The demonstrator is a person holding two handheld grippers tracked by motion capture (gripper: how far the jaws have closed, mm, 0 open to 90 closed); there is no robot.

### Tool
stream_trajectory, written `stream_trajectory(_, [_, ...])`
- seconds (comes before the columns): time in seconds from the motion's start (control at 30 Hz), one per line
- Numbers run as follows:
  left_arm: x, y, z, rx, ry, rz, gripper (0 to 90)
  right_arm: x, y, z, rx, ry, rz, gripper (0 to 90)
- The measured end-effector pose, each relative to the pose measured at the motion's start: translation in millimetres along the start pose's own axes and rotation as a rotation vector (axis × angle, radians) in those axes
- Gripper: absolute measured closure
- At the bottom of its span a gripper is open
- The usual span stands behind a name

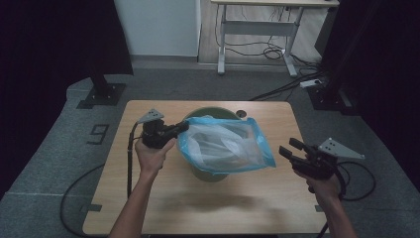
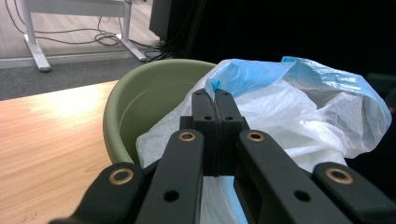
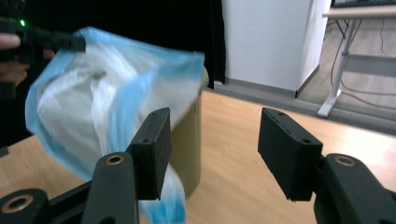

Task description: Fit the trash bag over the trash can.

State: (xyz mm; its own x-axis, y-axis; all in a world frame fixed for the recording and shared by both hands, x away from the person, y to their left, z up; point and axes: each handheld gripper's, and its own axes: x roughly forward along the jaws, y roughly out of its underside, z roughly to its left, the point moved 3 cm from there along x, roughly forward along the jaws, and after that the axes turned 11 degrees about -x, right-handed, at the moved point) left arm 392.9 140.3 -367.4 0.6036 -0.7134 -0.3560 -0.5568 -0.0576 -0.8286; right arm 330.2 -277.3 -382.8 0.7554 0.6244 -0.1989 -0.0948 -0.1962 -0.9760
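Nearest the camera, two forearms reach over the wooden table. The left gripper, pressed together, pinches the rim of one blue-edged clear plastic bag draped over one round green bin, likely to line it. The right gripper hovers beside, spread, holding nothing.

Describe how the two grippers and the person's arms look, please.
Both grippers, left and right, are black, each with two flat, blocky jaws joined by brass-coloured rivets. A grey three-cornered plate sits on each. A black cable trails from each. The forearms are bare, no sleeves showing.
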Motion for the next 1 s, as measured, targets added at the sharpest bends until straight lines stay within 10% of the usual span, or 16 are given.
stream_trajectory(0.5, [2.3,-0.5,-4.4,0.027,-0.004,0.020,89.3,67.0,-29.2,11.8,-0.020,-0.018,0.101,45.4])
stream_trajectory(0.8, [-2.2,-2.0,-1.7,0.033,-0.011,-0.015,89.3,87.9,-13.1,21.1,-0.046,-0.116,0.183,79.1])
stream_trajectory(1.0, [-5.9,-5.8,4.6,0.040,-0.034,-0.037,89.3,96.9,-5.9,18.9,-0.102,-0.067,0.217,88.2])
